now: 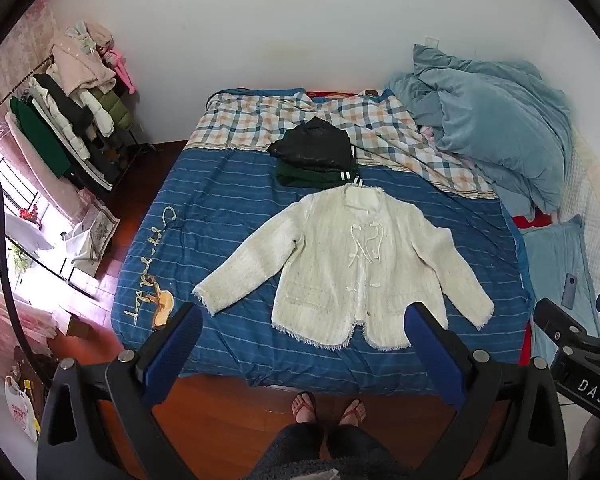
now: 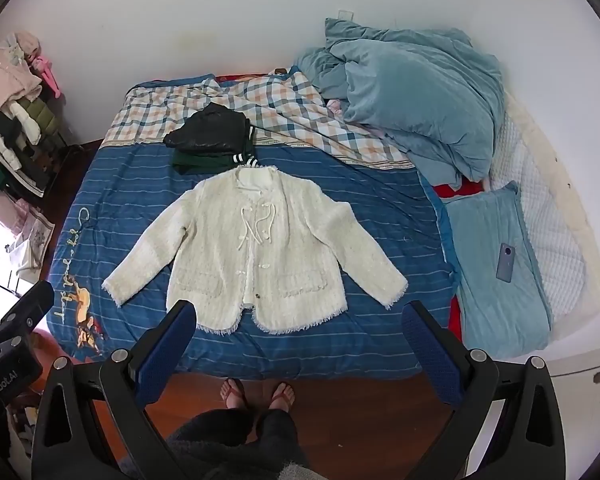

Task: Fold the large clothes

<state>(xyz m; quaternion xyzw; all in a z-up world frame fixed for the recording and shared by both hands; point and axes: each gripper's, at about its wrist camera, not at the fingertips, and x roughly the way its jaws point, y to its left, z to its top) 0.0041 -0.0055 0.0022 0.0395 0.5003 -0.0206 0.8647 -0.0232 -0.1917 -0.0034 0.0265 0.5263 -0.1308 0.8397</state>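
A cream tweed jacket [image 1: 352,268] lies flat and face up on the blue striped bed sheet [image 1: 228,216], sleeves spread out to both sides; it also shows in the right wrist view [image 2: 260,248]. Behind its collar sits a stack of folded dark clothes [image 1: 316,156], also in the right wrist view [image 2: 212,138]. My left gripper [image 1: 304,320] is open and empty, held above the near edge of the bed. My right gripper [image 2: 300,320] is open and empty, also above the near edge, in front of the jacket's hem.
A crumpled light blue duvet [image 2: 416,92] and a plaid blanket [image 2: 284,112] fill the far right of the bed. A phone [image 2: 505,262] lies on a blue pillow [image 2: 496,280]. A clothes rack [image 1: 68,120] stands at left. The person's feet [image 1: 328,404] stand on the wooden floor.
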